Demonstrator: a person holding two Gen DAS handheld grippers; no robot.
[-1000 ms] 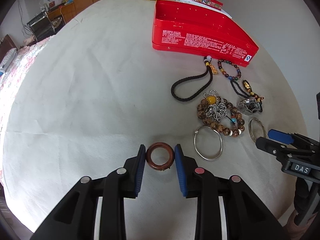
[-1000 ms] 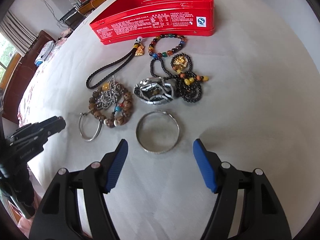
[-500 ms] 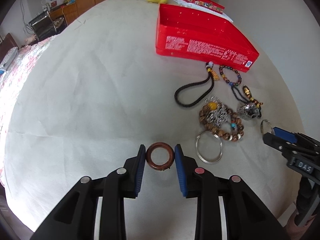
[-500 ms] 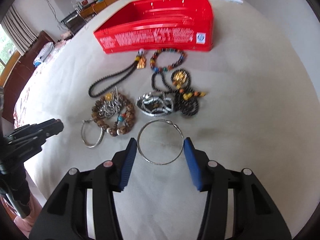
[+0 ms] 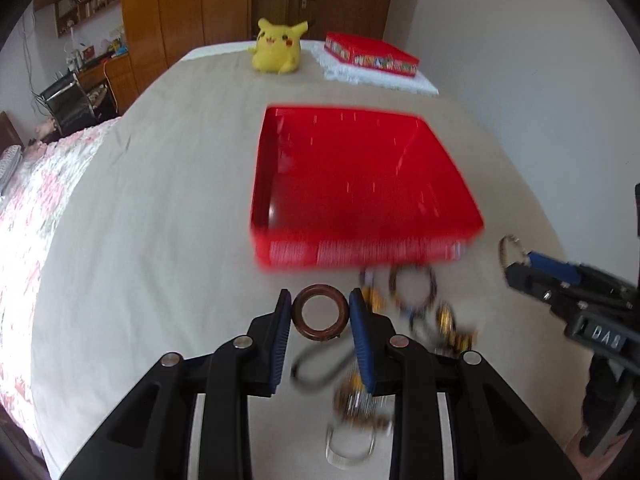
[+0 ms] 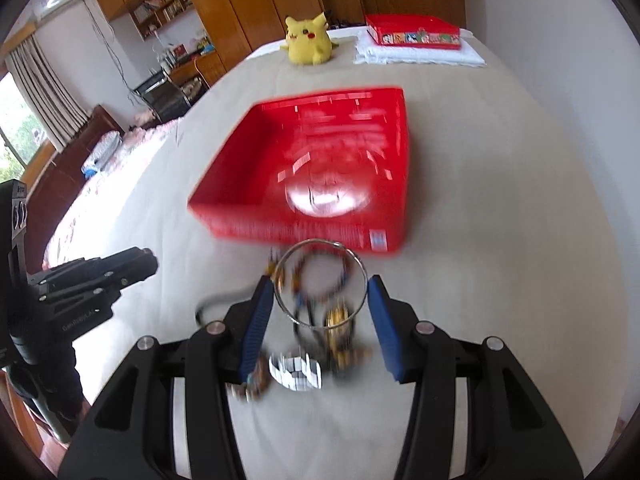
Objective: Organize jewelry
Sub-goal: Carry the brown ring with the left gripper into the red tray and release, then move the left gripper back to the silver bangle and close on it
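My left gripper [image 5: 320, 318] is shut on a brown wooden ring [image 5: 306, 322] and holds it above the bed, just short of the open red box [image 5: 360, 184]. My right gripper [image 6: 320, 292] is shut on a thin silver bangle [image 6: 280, 276], lifted near the front wall of the red box [image 6: 320, 160]. Below both lie blurred loose pieces: a colourful bead bracelet [image 5: 412, 284], a black cord [image 5: 316, 364], a wooden bead bracelet [image 5: 360, 404], a silver bangle [image 5: 348, 448] and a silver cuff [image 6: 296, 370]. The right gripper shows in the left wrist view [image 5: 516, 262].
A yellow plush toy [image 5: 278, 46] and a second red box [image 5: 370, 56] on a white towel sit at the far end of the bed. A flowered blanket [image 5: 36, 184] covers the left side. A wall runs along the right.
Both grippers have lifted and moved forward toward the red box. The right gripper closed on the thin silver bangle and raised it off the bed. The left keeps the wooden ring.
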